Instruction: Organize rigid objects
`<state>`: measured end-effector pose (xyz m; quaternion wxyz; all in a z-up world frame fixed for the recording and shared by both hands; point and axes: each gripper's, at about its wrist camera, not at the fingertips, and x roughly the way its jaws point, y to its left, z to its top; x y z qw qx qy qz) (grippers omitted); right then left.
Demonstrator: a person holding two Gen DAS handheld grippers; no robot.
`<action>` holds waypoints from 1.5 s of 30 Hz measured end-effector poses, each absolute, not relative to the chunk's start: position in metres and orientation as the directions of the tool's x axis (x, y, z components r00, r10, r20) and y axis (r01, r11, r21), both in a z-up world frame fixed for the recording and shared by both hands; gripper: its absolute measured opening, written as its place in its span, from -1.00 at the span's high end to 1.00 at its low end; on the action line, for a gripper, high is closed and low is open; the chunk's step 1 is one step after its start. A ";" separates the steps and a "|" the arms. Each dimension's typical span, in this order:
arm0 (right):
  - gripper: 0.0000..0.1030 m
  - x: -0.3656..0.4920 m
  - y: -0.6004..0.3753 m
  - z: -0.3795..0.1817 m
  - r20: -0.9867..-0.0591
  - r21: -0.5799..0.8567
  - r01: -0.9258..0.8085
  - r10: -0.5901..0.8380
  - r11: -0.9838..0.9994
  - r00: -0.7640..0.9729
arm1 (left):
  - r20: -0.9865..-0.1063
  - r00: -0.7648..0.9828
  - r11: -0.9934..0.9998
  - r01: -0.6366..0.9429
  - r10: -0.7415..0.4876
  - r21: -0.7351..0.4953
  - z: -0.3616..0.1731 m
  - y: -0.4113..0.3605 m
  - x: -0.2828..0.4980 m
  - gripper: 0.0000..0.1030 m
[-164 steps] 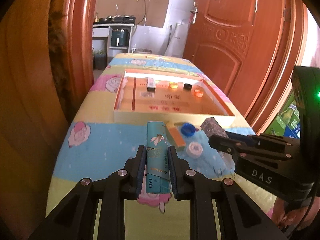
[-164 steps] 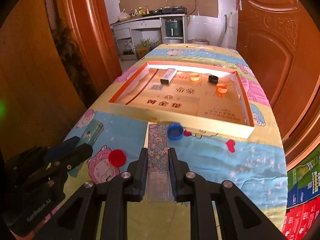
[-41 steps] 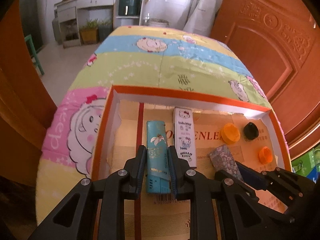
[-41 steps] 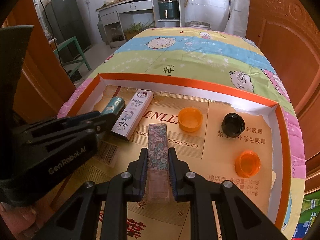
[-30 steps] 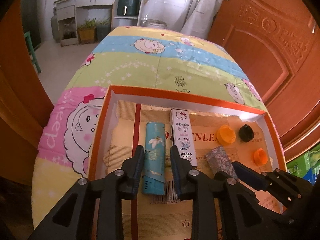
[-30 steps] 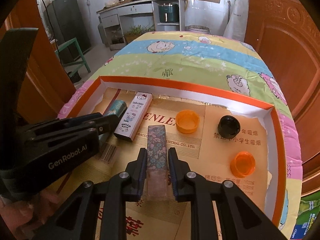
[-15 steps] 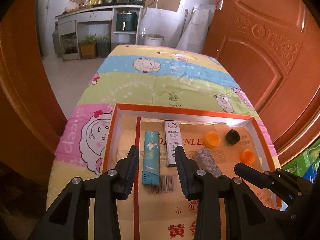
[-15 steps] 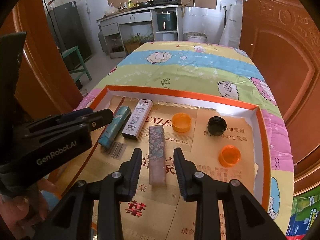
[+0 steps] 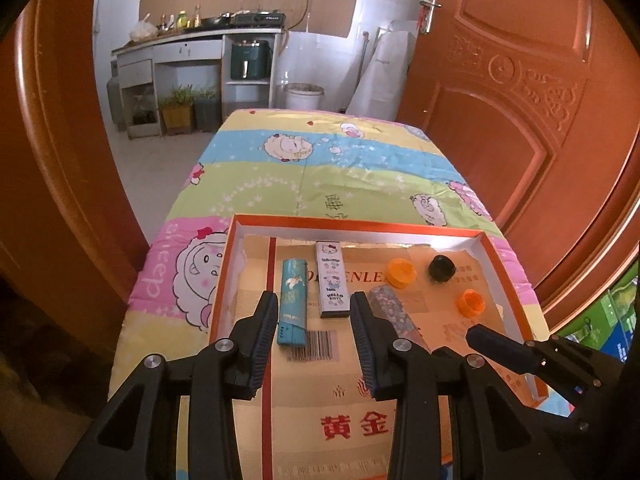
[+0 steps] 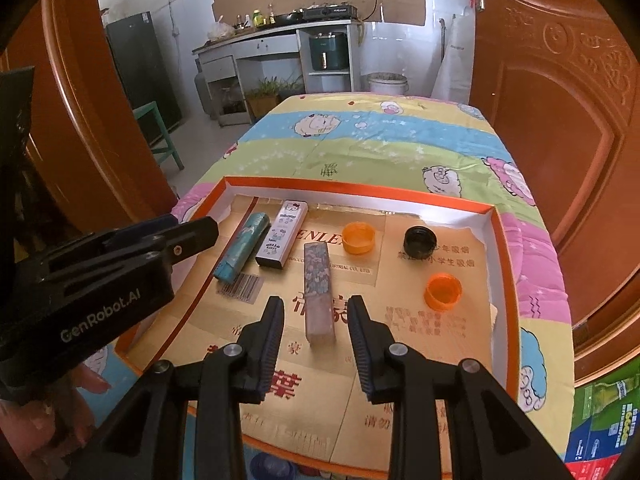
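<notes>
While both spread: left claw (image 9: 314, 312), "GenRobot.AI"-marked; right claw (image 10: 316, 316); "HELLO KITTY" lighter (image 9: 331, 284) boxed.

Each hand-held gripper (image 9: 314, 322) is matte black plastic with silver screws and ribbed dark-blue pads (image 10: 275, 338); the left hand-held gripper (image 10: 120, 256) carries white "GenRobot.AI" lettering.

Left finger (image 9: 362, 330) covering near end of floral lighter (image 9: 390, 308); blue cap (image 10: 272, 468) getting cut off by bottom edge, behind tray rim (image 10: 280, 450).
</notes>
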<state>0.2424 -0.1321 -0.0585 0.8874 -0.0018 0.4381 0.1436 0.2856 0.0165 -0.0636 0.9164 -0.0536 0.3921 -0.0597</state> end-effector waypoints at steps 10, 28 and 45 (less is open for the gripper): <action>0.37 0.214 -0.140 -0.044 -0.763 0.130 -0.236 0.249 0.963 0.597 | -0.687 0.715 0.991 0.069 -0.130 -0.116 -0.048 0.012 0.252 0.25; 0.37 0.164 -0.147 -0.025 -0.741 0.117 -0.227 0.237 0.967 0.629 | -0.665 0.735 0.991 0.077 -0.130 -0.108 -0.030 0.013 0.197 0.25; 0.37 0.121 -0.144 -0.007 -0.714 0.098 -0.238 0.234 0.966 0.659 | -0.628 0.769 0.992 0.085 -0.122 -0.089 -0.013 0.017 0.143 0.25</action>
